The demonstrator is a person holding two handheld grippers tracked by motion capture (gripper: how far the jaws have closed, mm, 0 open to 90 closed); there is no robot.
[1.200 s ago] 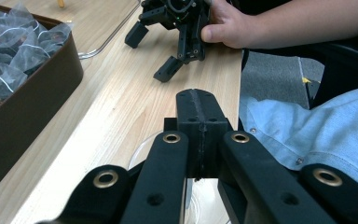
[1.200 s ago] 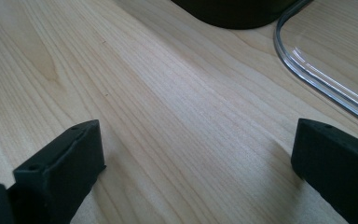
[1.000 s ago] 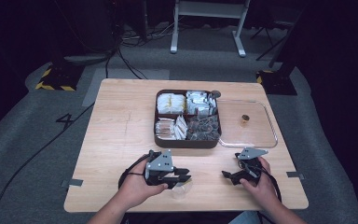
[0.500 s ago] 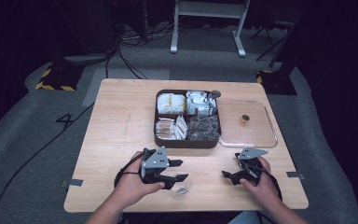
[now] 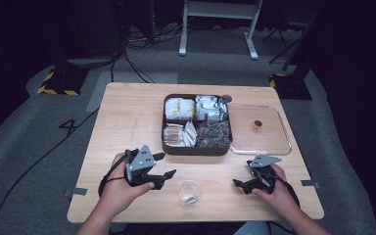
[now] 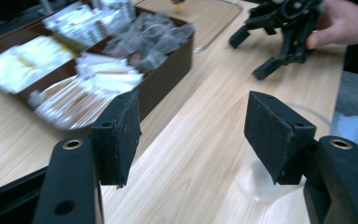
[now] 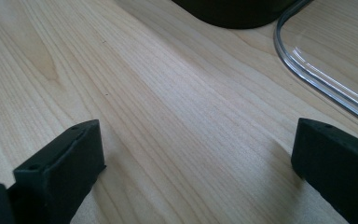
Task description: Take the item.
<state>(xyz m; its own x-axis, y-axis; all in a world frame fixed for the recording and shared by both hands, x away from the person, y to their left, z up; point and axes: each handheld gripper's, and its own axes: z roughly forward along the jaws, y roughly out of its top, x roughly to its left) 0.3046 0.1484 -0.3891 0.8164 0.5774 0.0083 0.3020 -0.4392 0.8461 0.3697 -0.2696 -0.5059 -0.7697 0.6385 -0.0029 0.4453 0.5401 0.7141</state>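
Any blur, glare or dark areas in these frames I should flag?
Left gripper view: the compartment box and its packets are smeared by motion blur, while the jaws stay sharp. Right gripper view: crisp wood grain, a bright glint along the clear lid rim. High view: table well lit, surroundings nearly black; the clear cup is faint.

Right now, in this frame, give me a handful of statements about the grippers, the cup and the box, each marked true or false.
1. The left gripper is shut on the clear cup. False: its jaws stand open, and the cup sits free on the table.
2. The divided box holds packets in its four compartments. True.
3. The clear lid covers the box. False: it lies on the table beside the box.
4. The right gripper is open and holds nothing. True.
5. The cup stands between the two grippers, near the table's front edge. True.
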